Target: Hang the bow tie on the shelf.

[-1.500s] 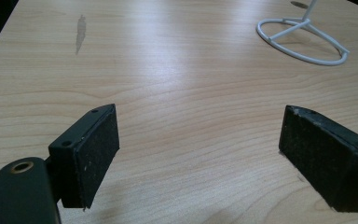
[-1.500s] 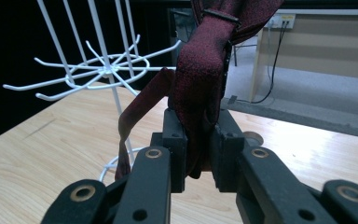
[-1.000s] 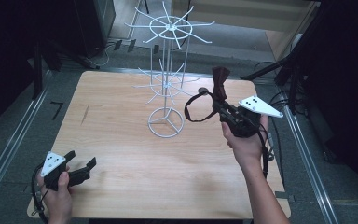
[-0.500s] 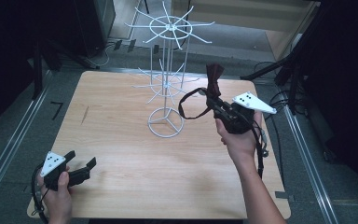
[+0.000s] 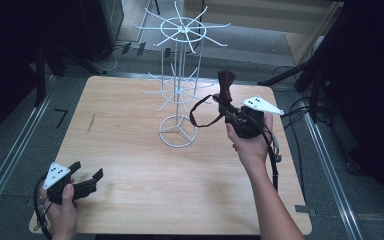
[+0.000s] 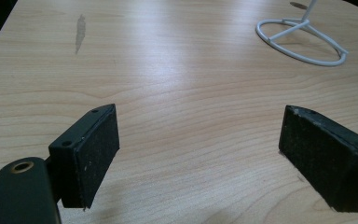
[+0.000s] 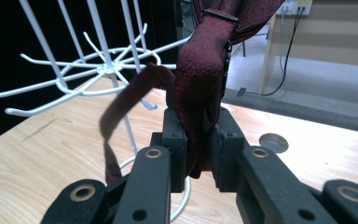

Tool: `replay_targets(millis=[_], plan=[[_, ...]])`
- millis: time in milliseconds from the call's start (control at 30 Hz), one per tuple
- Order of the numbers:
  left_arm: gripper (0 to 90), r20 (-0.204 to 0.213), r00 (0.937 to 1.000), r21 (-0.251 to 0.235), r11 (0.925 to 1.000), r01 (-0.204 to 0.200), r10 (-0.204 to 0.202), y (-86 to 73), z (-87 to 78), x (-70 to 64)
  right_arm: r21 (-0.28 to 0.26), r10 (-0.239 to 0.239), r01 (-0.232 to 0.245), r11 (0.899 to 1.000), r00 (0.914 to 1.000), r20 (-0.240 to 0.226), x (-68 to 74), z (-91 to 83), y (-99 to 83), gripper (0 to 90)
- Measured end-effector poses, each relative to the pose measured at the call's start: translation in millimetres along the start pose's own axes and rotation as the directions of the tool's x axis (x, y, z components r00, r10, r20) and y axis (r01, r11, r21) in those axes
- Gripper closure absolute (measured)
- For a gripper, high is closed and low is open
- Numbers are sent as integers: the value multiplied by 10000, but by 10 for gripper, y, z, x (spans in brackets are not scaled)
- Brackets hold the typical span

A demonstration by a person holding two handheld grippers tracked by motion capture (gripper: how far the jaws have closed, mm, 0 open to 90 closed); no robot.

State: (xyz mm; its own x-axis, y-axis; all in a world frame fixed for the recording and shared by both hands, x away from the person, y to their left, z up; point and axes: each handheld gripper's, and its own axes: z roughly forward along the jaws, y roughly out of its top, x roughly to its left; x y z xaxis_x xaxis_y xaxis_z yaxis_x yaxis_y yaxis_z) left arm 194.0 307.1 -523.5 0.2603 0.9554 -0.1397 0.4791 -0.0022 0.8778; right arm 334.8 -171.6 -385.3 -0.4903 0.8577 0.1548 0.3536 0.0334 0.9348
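A dark red bow tie (image 5: 225,81) with a looping strap (image 5: 206,114) is held up in my right gripper (image 5: 226,108), just right of the white wire rack (image 5: 179,90). In the right gripper view the jaws are shut on the bow tie (image 7: 204,65), and its strap (image 7: 126,105) hangs to the left in front of the rack's lower arms (image 7: 98,65). My left gripper (image 5: 87,178) rests near the table's front left corner. Its pads (image 6: 91,154) stand wide open over bare wood.
The rack's round base (image 5: 178,131) stands mid-table, also visible as the base ring (image 6: 303,42) in the left gripper view. The wooden table (image 5: 130,165) has a dark smudge (image 5: 90,122) at left. Cables and dark stands lie beyond the far and right edges.
My right gripper has carried the bow tie slightly left and up toward the rack. The left gripper has stayed in place.
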Motion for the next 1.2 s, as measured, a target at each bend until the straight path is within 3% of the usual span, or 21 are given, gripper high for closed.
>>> replay_targets(millis=[233, 367, 567, 700, 867, 1200], plan=[[129, 9, 10000, 11, 10000, -1, 1, 0, 0, 2, 354, 18, -24, 9994, 9999, 166, 2, 155, -95, 796], [129, 7, 10000, 9, 10000, 21, -21, 0, -1, 2, 515, 282, -310, 9982, 9982, 539, -28, 276, -209, 796], [130, -14, 10000, -8, 10000, 37, -37, 1, -1, 3, 641, 485, -526, 9966, 9968, 628, 8, 397, -288, 796], [130, -16, 10000, -8, 10000, 37, -37, 1, -1, 3, 516, 465, -511, 9974, 9952, 858, 62, 468, -314, 796], [130, 5, 10000, -37, 10000, 58, -58, 0, -1, 5, 294, 856, -892, 9956, 9905, 1073, 101, 564, -340, 795], [131, 24, 10000, -42, 9999, 92, -92, -1, -4, 9, 780, 988, -1062, 9913, 9907, 935, 165, 755, -431, 787]])
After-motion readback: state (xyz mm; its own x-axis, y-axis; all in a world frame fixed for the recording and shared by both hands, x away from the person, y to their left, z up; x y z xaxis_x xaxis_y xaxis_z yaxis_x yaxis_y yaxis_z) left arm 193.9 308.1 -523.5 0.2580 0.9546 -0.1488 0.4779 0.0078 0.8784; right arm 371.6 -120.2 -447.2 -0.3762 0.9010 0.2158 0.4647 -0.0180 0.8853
